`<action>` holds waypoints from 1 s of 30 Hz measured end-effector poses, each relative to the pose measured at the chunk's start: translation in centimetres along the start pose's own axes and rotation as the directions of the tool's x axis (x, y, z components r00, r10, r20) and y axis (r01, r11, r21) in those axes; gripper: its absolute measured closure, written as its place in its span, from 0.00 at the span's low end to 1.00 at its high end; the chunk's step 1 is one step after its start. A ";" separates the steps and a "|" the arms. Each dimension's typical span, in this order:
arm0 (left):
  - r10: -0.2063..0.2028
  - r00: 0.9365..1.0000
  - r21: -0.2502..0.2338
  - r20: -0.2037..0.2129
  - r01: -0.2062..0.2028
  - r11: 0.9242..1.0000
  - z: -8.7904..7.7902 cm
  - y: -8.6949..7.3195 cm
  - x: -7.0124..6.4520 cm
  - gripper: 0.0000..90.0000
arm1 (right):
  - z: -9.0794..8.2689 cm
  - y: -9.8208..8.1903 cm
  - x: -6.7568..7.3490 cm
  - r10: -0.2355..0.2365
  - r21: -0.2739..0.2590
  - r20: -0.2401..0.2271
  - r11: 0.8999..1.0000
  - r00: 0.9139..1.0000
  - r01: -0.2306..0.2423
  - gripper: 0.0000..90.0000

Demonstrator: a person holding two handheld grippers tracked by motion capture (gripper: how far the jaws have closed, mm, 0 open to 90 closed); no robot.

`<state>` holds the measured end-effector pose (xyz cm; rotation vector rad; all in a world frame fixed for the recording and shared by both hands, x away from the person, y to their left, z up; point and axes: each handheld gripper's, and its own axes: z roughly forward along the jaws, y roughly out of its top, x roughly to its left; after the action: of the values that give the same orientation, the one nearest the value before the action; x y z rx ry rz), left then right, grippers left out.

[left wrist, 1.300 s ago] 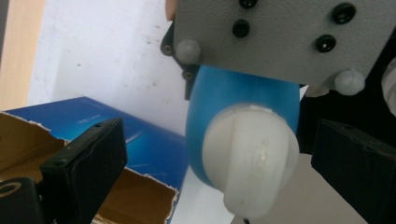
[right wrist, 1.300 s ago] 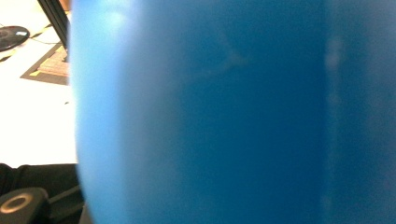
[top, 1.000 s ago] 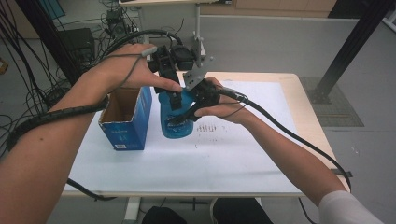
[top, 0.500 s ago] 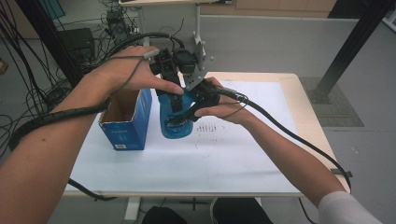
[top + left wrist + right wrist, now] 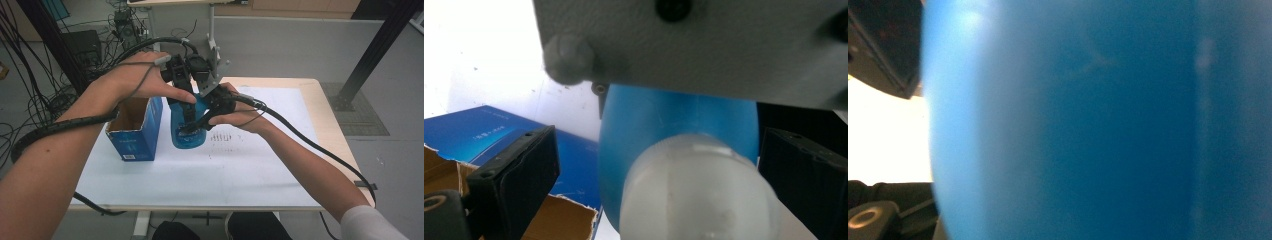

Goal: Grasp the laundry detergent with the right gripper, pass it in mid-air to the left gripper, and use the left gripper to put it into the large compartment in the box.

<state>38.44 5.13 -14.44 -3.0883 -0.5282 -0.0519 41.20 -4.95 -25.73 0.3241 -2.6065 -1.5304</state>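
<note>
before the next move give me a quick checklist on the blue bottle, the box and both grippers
1. Blue bottle upright on the table: ok.
2. Left hand-held gripper jaws either side of the bottle's translucent cap: ok, but closed on it: cannot tell.
3. Right hand-held gripper at the bottle's body: ok; firm grip: cannot tell.
4. Blue cardboard box open-topped beside the bottle: ok.
5. Gap between box and bottle: cannot tell.

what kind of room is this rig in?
Probably a lab or workshop, not a home: a bare work table covered with white paper, tangled cables on the grey floor, and a black metal frame strut.
</note>
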 end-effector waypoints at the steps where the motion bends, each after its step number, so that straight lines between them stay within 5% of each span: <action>1: 0.000 1.000 0.002 -0.001 0.000 1.000 0.1 0.0 0.0 0.05 | 0.0 0.0 0.0 -0.001 0.000 -0.001 1.000 1.000 0.001 0.49; 12: 0.002 1.000 -0.009 -0.001 -0.002 1.000 0.1 0.1 -0.1 0.05 | -0.1 0.1 0.0 0.002 -0.007 -0.005 1.000 1.000 -0.002 0.49; 13: -0.030 1.000 -0.032 0.001 0.030 0.999 0.3 0.0 -0.4 0.05 | -0.1 0.1 0.0 0.001 -0.008 -0.005 1.000 1.000 -0.001 0.49; 30: 0.003 1.000 0.002 0.000 -0.003 1.000 0.2 0.1 -0.2 0.05 | -0.2 0.2 0.2 0.024 -0.010 -0.006 1.000 1.000 -0.024 0.49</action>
<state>38.25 4.95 -14.65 -3.0873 -0.5230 -0.0508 41.00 -5.05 -25.49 0.2950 -2.5880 -1.5328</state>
